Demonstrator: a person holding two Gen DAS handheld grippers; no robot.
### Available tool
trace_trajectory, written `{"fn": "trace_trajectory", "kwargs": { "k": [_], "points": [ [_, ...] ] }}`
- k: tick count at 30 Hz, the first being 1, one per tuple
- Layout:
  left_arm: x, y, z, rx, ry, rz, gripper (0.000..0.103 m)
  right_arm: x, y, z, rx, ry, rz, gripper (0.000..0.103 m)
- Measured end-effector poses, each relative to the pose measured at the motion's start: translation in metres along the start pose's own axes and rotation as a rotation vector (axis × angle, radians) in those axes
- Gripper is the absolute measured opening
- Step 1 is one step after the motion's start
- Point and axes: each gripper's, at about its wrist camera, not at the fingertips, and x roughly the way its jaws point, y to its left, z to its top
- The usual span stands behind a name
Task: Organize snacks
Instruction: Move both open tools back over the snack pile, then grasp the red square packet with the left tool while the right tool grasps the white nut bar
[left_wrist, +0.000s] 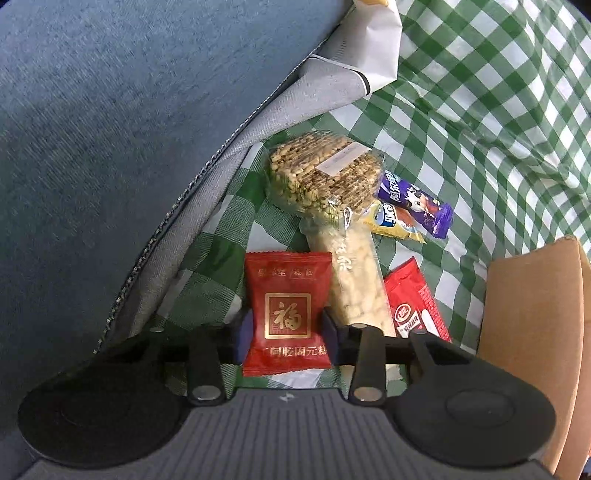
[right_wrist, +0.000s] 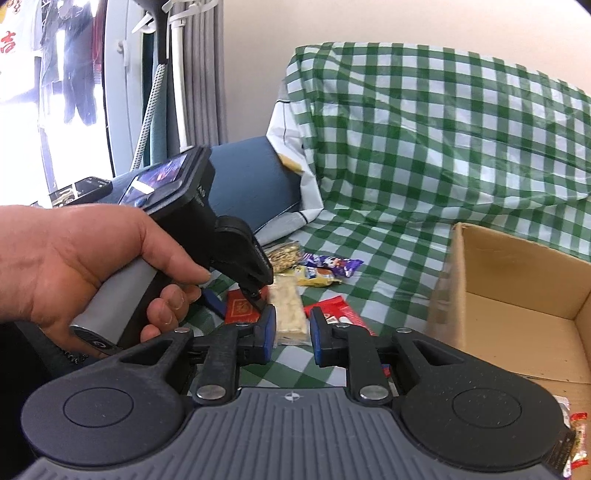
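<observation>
The box runs off the left wrist view's right edge. The pale bar is partly hidden behind the right gripper's finger. Packets are cut off at the right edge.

I count six wrapped snacks on the green-and-white checked cloth: one square red packet with gold characters, one clear-wrapped round puffed-grain cake, one long clear pack of pale puffed bar, one purple candy wrapper, one yellow wrapper and one red-and-white wrapper. There is one open brown cardboard box, and one small red-and-clear wrapped snack at my right camera's lower edge. I hold two grippers.
</observation>
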Motion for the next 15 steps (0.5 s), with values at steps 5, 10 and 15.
{"fn": "trace_trajectory", "kwargs": {
  "k": [5, 10, 15],
  "points": [
    [-0.006, 0.012, 0.002, -0.018, 0.013, -0.024, 0.017, 0.011, 0.006, 0.002, -0.008, 0.018, 0.008, 0.031],
    [-0.008, 0.017, 0.003, -0.005, 0.022, -0.032, 0.008, 0.033, 0.016, 0.003, -0.028, 0.066, -0.005, 0.037],
    [-0.008, 0.019, 0.004, -0.034, 0.023, -0.067, 0.009, 0.068, 0.025, 0.003, -0.053, 0.096, -0.032, 0.047]
  ]
}}
